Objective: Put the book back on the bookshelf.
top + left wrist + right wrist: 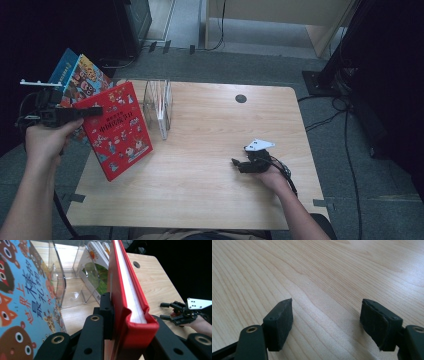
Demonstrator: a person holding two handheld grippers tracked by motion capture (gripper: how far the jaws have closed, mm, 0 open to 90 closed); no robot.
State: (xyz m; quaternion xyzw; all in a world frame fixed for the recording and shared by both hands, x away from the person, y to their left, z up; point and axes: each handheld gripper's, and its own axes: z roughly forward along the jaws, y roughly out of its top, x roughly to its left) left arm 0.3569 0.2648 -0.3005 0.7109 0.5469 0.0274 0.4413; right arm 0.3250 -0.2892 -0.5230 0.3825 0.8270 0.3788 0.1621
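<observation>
A red picture book (118,131) hangs tilted over the table's left edge, with my left gripper (89,113) shut on its top edge. In the left gripper view the book's red spine and white pages (127,302) are pinched between the black jaws, and the left pad (107,312) presses on the cover. My right gripper (236,164) rests low over the bare wood at the table's right. Its jaws stand wide apart with nothing between them, as the right gripper view (327,320) shows. It also appears far off in the left gripper view (166,311).
A clear acrylic book rack (157,102) stands at the back left of the wooden table (215,190) with a white book (96,267) leaning in it. Colourful blue books (80,77) sit just left of the red one. A round cable hole (241,98) is at the back.
</observation>
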